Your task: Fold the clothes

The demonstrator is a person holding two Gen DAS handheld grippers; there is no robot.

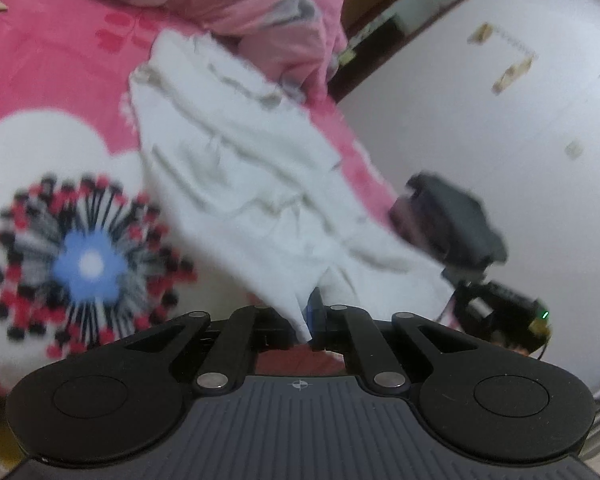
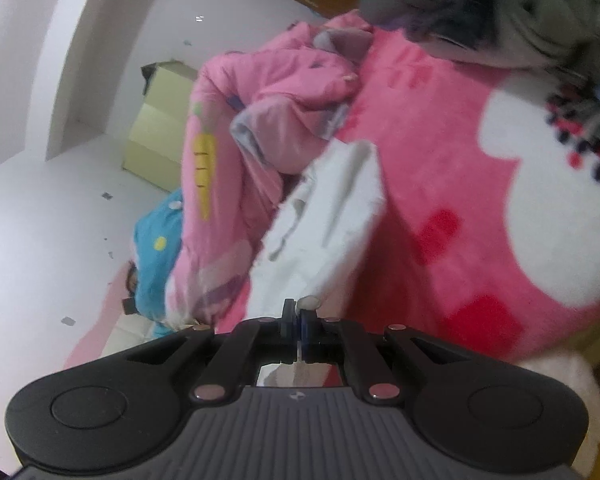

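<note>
You had the white garment (image 1: 236, 168) caught at two places, and that was about as far as the fold had gone. Your left gripper (image 1: 314, 322) had its jaws pressed together on a corner of the cloth, which rose from the pinch and spread out over the bed (image 1: 40, 80) ahead of you. Your right gripper (image 2: 299, 326) was likewise closed on an edge of the same garment, a thin sliver of white showing between the jaws. From the left wrist view the right gripper could be seen at the garment's far edge, near the side of the bed.

Judging by how the cloth lay, no clean fold had been made: it was rumpled, creased in long ridges, partly lifted and partly resting on the bed. Straightening it, laying it flat and doubling it over all looked to be left.

The garment seemed a thin woven cotton, limp, with stitched seams and a placket or collar line showing grey against the white; the blur hid finer detail. The bed cover under it was a plush fleece, pink with large white patches, red blocks and a blue-centred flower (image 1: 90, 264) ringed in black and red dots. A puffy pink quilt (image 2: 260, 128) with a carrot print was heaped just beside the garment. Beyond it lay something blue (image 2: 156, 248) near the pale floor (image 2: 40, 240).
</note>
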